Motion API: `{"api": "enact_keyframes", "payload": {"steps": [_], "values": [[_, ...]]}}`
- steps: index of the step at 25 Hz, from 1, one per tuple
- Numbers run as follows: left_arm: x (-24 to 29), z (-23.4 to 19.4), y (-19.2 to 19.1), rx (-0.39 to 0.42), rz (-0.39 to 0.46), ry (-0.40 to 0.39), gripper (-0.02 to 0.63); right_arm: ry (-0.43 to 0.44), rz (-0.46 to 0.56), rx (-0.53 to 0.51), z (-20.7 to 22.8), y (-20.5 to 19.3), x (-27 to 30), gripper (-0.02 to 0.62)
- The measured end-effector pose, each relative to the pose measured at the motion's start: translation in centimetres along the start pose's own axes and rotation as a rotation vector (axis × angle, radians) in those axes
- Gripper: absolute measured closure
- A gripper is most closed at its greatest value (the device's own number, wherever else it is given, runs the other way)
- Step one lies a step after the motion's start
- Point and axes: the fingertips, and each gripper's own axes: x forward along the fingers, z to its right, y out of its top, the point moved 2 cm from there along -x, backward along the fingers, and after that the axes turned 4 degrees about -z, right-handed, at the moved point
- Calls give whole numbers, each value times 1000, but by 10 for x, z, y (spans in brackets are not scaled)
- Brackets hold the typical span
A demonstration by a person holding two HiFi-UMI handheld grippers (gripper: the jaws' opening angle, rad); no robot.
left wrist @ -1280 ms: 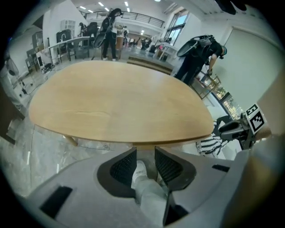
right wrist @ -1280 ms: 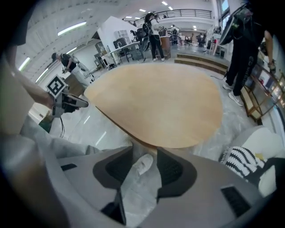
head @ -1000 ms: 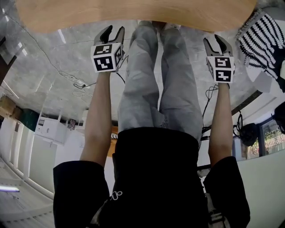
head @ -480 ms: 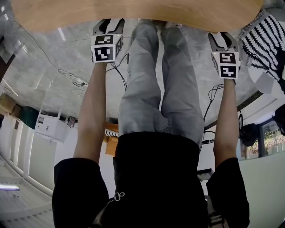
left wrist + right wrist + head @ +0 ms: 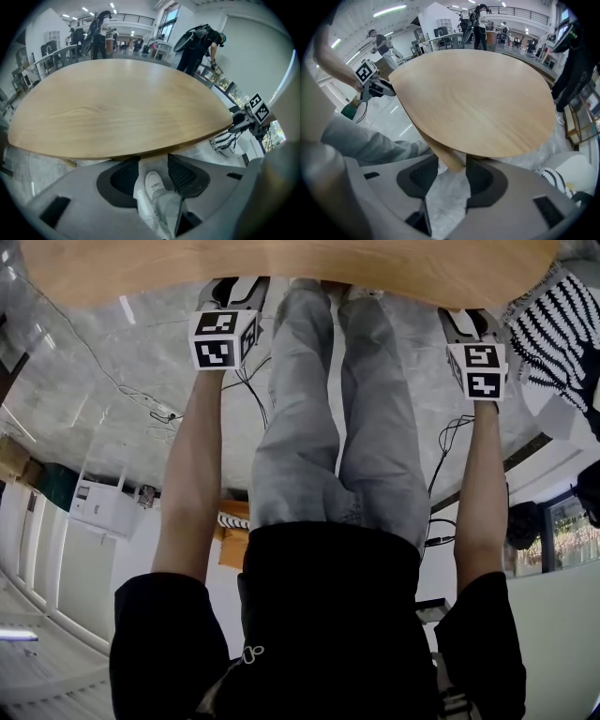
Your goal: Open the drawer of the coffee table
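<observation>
1. Shifted since a second ago: left tongs (image 5: 233, 289) and right tongs (image 5: 469, 320), both carried away from the body to the near rim of the coffee table (image 5: 291, 268), tips now tucked at the edge of its wooden worktop in the head view.
2. Left: left tongs spread wide, just been opening, gripping nothing. Through the gap, only a white shoe (image 5: 153, 183) on the floor beyond, with the worktop rim just above the tips.
3. Middle: grey trousers (image 5: 337, 409) of the person, standing close against the table on the pale marbled floor (image 5: 94, 399).
4. Right: right tongs likewise parted and empty. Between the tips, a slanted wooden piece (image 5: 449, 157) under the worktop, not pinched. Leg or drawer part, impossible to tell.
5. Far right: a black-and-white striped fabric thing (image 5: 553, 324) beside the table.
6. Drawer: shown in no view, presumably under the worktop on the near side.
7. Progress, as a judgement: barely begun, approach only. Still to do: finding the drawer front or handle, closing on it, and pulling it out toward the body.
</observation>
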Motion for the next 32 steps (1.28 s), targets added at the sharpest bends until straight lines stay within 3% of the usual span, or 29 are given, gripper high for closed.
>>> {"api": "enact_keyframes", "payload": {"steps": [14, 24, 32], "values": [[-2, 2, -5, 0, -3, 0, 437, -61, -65, 7, -3, -6, -1, 440], [-4, 1, -5, -14, -9, 19, 437, -85, -95, -66, -5, -4, -4, 456], [-9, 6, -27, -10, -58, 19, 437, -53, -157, -195, -22, -19, -3, 472]]}}
